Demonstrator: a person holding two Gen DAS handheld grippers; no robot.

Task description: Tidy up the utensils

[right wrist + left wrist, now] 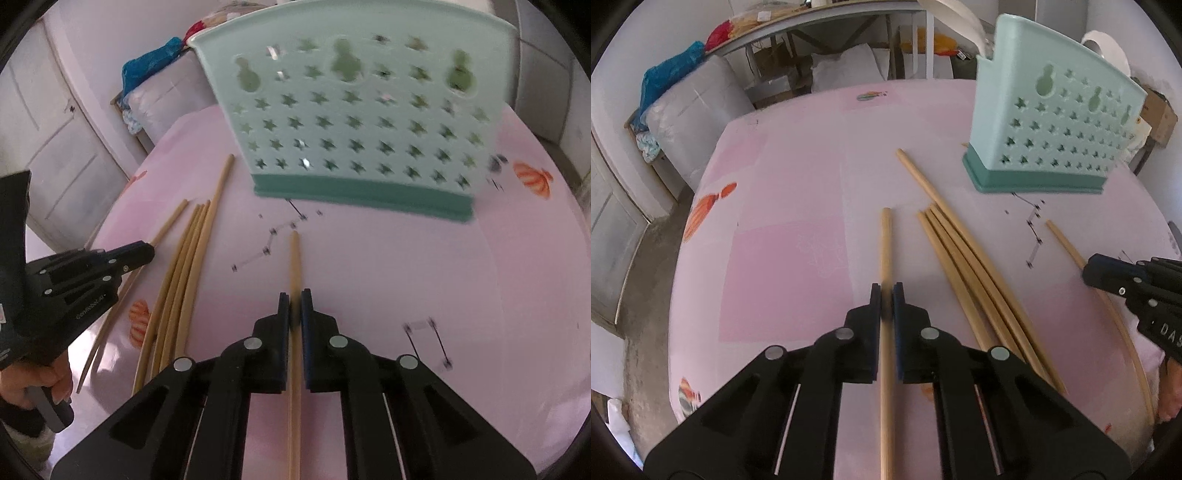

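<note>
Each gripper, left gripper (886, 295) and right gripper (294, 301), squeezes 1 chopstick (886, 243), so lift both high and drop them tip-first into the green holder (362, 122).

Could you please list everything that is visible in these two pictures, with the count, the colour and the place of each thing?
utensil holder: one, pale mint with star holes and a darker green base, upright at the far right of the table.
loose chopsticks: about four, light wood, lying in a bundle on the table between the two tongs, with one longer chopstick reaching toward the holder.
held chopsticks: two, light wood, one in the left tongs, one in the right tongs.
tablecloth: one, pink with orange prints, covering the round table.
bags and bundles: several, grey, blue and red, behind the table.
left tongs: black, shut on a chopstick.
right tongs: black, shut on a chopstick.
</note>
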